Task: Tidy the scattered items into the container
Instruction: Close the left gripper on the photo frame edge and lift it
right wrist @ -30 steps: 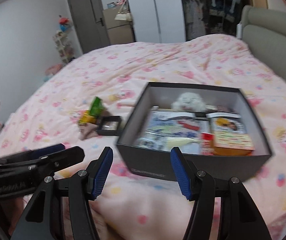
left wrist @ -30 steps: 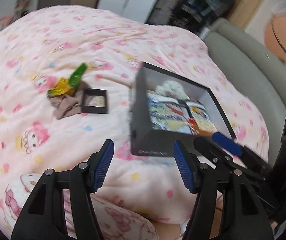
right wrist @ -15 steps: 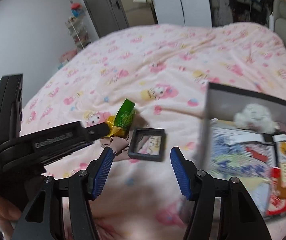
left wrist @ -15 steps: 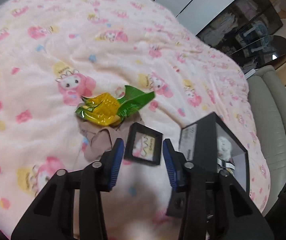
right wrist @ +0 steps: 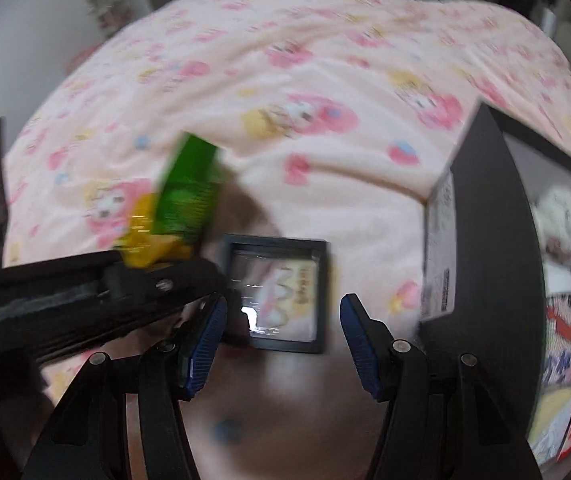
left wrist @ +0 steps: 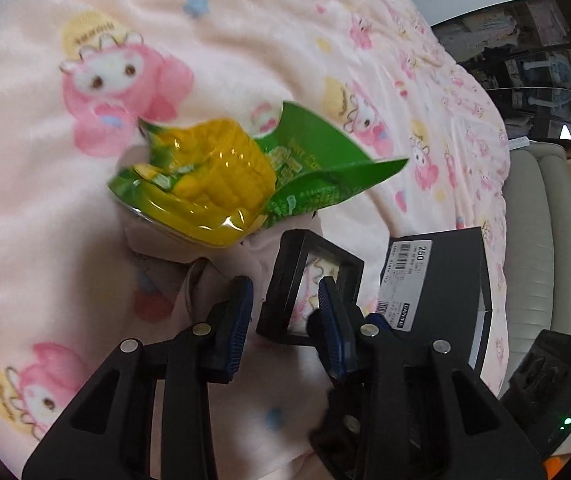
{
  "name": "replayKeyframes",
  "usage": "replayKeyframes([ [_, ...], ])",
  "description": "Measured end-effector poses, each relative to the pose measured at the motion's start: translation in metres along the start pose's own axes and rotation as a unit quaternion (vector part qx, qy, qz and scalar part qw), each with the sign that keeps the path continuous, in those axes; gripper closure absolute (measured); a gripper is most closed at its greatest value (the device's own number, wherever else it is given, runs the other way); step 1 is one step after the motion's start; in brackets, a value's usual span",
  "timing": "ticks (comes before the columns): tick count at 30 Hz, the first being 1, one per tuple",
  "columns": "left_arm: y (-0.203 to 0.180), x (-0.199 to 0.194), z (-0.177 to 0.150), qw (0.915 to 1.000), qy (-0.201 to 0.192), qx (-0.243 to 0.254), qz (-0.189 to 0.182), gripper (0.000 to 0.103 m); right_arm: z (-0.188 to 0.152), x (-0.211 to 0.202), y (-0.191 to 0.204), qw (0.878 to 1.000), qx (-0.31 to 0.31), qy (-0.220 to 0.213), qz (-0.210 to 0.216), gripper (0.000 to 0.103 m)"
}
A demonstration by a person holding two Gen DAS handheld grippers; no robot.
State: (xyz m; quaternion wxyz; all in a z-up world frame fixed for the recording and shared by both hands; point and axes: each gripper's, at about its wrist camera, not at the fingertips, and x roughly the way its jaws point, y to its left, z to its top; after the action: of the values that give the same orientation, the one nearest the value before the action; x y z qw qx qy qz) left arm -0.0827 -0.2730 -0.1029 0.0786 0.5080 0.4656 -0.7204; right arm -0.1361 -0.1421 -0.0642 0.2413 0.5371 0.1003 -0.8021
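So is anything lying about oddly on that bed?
Yes. A crumpled green and yellow snack packet sits on a bunched beige cloth, and a small black frame is tipped up against the cloth, all outside the black box. The left hand-held gripper straddles the frame's edge.

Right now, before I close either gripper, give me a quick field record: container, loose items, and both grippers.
container: black box on the pink blanket, open, already holding items
loose items: small black frame; corn snack packet, resting on a beige cloth
left gripper: open, fingers straddling the near left corner of the frame, nothing gripped
right gripper: open, aimed at the same frame, holding nothing
frame position: on the blanket between the packet and the box
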Motion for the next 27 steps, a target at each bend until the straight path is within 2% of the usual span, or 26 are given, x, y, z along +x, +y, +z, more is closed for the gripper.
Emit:
replayKeyframes([
  [2,-0.002,0.009,0.002,0.9999,0.015,0.002,0.009,0.069,-0.002,0.010,0.003,1.000,0.010,0.012,0.005,0.047],
  [3,-0.003,0.013,0.003,0.9996,0.021,0.002,0.019,0.066,-0.004,0.020,0.004,0.999,0.020,0.029,0.027,0.049],
  [5,0.000,0.017,0.002,0.9993,0.030,-0.002,0.024,0.065,-0.007,0.029,-0.003,0.996,0.051,0.047,0.053,0.055],
  [7,-0.003,0.013,-0.003,0.9992,0.029,0.016,0.023,0.062,-0.009,0.019,-0.008,0.995,0.066,0.030,0.066,0.063],
  [12,-0.012,-0.019,-0.027,0.9987,-0.004,0.049,0.015,0.062,-0.019,-0.021,0.001,0.997,0.016,-0.003,0.076,0.067],
  [15,-0.015,-0.043,-0.045,0.9982,-0.016,0.056,-0.010,0.062,-0.033,-0.048,0.004,0.996,0.004,-0.022,0.086,0.067],
  [20,-0.036,-0.079,-0.092,0.9935,-0.036,0.102,-0.035,0.062,-0.064,-0.098,-0.011,0.992,-0.006,-0.058,0.115,0.067],
  [24,-0.060,-0.087,-0.137,0.9872,-0.019,0.141,-0.073,0.063,-0.100,-0.138,-0.044,0.986,0.008,-0.081,0.146,0.070],
  [27,-0.088,-0.075,-0.175,0.9787,0.015,0.177,-0.103,0.064,-0.130,-0.162,-0.077,0.982,0.027,-0.088,0.164,0.072],
])
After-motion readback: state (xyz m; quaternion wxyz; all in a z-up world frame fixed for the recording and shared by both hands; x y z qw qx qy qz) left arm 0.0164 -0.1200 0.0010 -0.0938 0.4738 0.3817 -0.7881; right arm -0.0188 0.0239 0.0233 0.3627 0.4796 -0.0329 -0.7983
